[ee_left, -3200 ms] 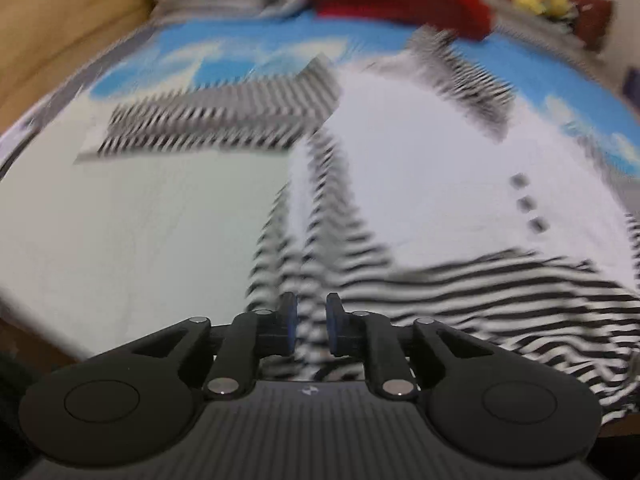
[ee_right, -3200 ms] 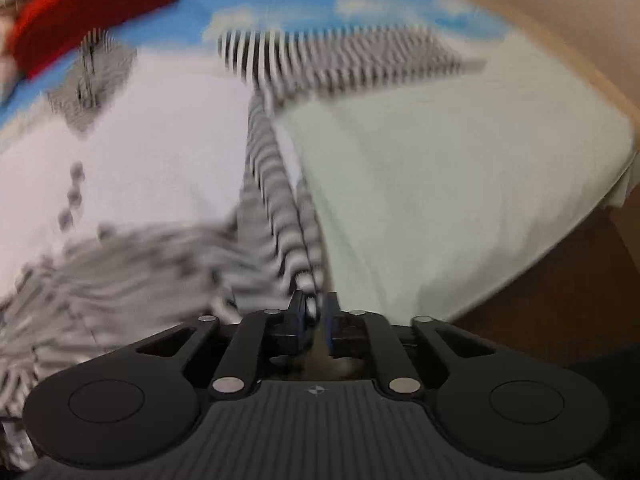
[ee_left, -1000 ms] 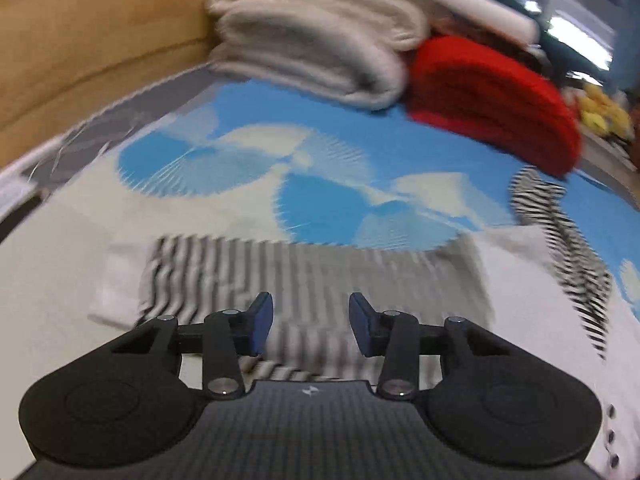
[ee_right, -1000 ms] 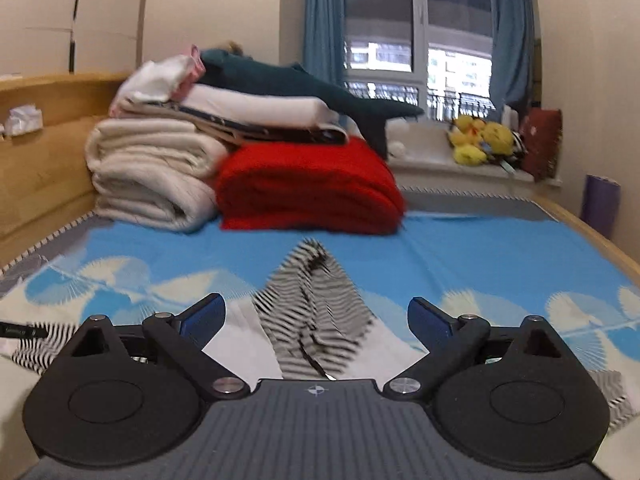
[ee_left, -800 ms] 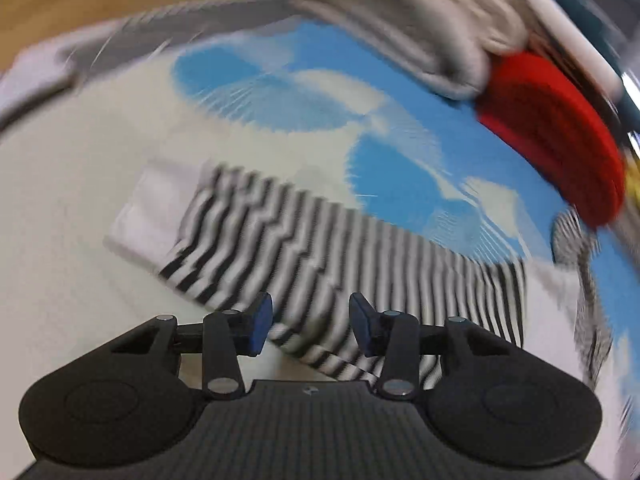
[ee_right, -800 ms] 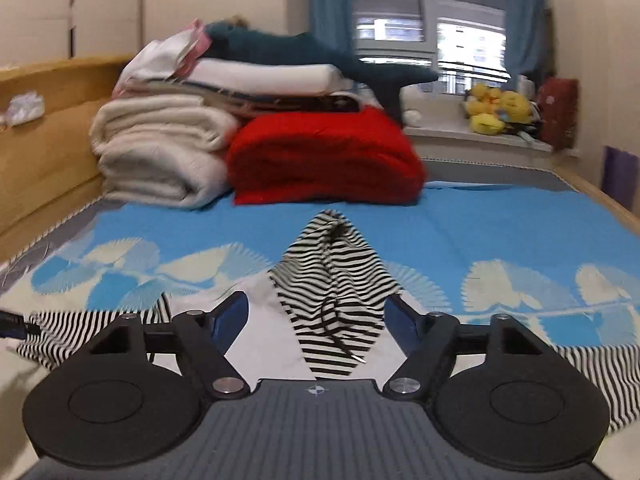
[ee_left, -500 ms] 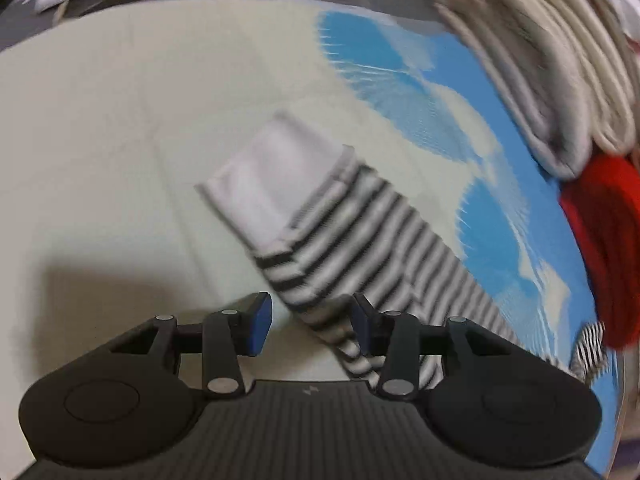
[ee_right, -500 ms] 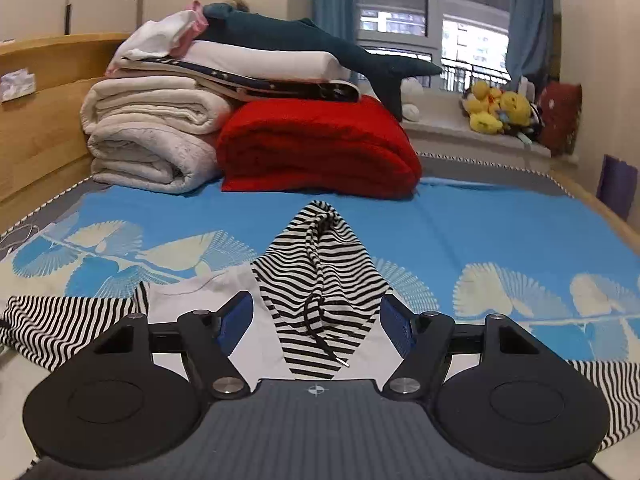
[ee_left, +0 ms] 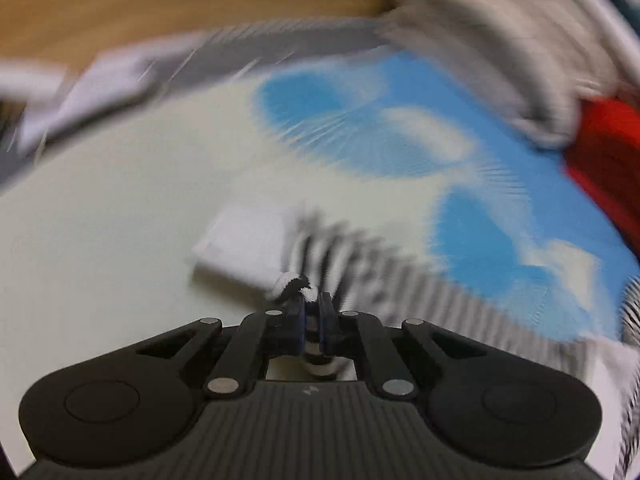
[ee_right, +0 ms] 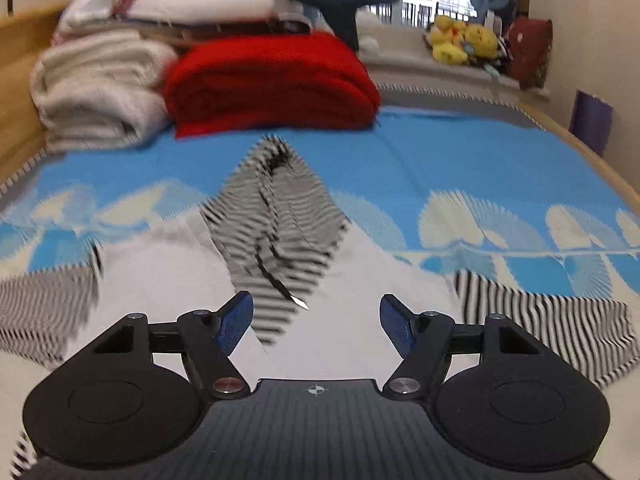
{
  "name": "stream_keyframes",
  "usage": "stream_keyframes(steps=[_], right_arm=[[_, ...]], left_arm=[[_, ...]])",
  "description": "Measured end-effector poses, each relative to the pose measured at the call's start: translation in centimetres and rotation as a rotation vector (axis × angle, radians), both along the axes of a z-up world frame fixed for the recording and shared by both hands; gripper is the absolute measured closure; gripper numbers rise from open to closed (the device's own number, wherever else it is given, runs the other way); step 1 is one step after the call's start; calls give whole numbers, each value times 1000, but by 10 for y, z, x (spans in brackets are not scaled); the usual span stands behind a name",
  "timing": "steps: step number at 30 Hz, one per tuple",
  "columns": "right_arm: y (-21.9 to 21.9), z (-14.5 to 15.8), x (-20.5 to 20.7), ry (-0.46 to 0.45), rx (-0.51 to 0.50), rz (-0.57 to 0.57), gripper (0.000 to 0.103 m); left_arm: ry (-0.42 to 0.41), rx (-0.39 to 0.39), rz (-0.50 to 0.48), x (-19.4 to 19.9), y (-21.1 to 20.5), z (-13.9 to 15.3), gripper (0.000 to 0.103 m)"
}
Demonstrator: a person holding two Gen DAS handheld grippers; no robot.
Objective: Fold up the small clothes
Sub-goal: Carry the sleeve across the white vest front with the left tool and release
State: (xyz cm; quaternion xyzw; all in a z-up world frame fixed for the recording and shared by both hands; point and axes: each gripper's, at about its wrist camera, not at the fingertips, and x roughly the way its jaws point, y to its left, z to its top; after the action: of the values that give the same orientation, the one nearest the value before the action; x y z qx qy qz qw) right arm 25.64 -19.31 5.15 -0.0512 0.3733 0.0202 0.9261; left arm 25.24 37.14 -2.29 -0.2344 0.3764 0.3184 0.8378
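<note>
While the left gripper (ee_left: 311,312) hangs low over the bed (ee_left: 100,208), its fingers (ee_left: 297,316) are pressed together on a small tuft of the striped sleeve (ee_left: 360,264), right where the black-and-white stripes meet the plain white cuff (ee_left: 244,246). That view is badly blurred, so the weave of the cloth cannot be made out. From the pinch the sleeve runs off toward 3 o'clock across the pale and blue bedspread (ee_left: 360,136); the cuff lies at about 11 o'clock from the fingertips, flat on the bed.

Over on the other side, the right gripper (ee_right: 316,320) is held above the white body of the small top (ee_right: 352,312) with its fingers (ee_right: 236,320) spread wide, gripping nothing. Straight ahead at 12 o'clock lies the striped hood (ee_right: 276,216), peaked toward the far end of the bed, a dark drawstring (ee_right: 272,264) trailing down its middle. The other striped sleeve (ee_right: 540,320) stretches out at 3 o'clock. Beyond the hood sits a folded red blanket (ee_right: 272,80), with a pile of cream blankets (ee_right: 96,88) just beside it at 10 o'clock
</note>
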Motion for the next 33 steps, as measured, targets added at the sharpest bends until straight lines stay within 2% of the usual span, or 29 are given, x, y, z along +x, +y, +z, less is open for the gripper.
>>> stream_keyframes(steps=[3, 6, 8, 9, 10, 11, 12, 13, 14, 17, 20, 22, 27, 33], right_arm=[[-10, -7, 0, 43, 5, -9, 43], [-19, -11, -3, 57, 10, -15, 63], [-23, -13, -4, 59, 9, -20, 74], [-25, -14, -5, 58, 10, -23, 74], [-27, -14, -5, 56, 10, -29, 74], [-30, -14, -4, 55, 12, -38, 74], [-32, -15, -3, 56, 19, -49, 74], [-36, -16, -1, 58, 32, -64, 73], [-40, -17, 1, 66, 54, -84, 67], [-54, -23, 10, 105, 152, -131, 62], [-61, -33, 17, 140, 212, -168, 62], [-65, -41, 22, 162, 236, -198, 62], [-87, -65, 36, 230, 334, -318, 62], [-105, -97, 56, 333, 441, -457, 62]], left_arm=[[-124, 38, -194, 16, -67, 40, 98], [-258, 10, -445, 22, -153, 72, 98], [-330, -117, -637, 24, -210, 83, 98], [-345, -212, -749, 25, -236, 85, 97], [-338, -299, -852, 28, -259, 85, 87], [-323, -362, -945, 31, -276, 84, 81], [-317, -371, -994, 31, -289, 84, 73], [-313, -323, -995, 30, -297, 86, 69], [-302, -284, -974, 30, -298, 86, 68], [-242, -248, -850, 41, -282, 75, 68], [-106, -165, -739, 55, -262, 61, 68], [-45, -130, -685, 61, -250, 53, 68], [12, -166, -604, 63, -212, 42, 68], [30, -159, -611, 61, -206, 44, 68]])
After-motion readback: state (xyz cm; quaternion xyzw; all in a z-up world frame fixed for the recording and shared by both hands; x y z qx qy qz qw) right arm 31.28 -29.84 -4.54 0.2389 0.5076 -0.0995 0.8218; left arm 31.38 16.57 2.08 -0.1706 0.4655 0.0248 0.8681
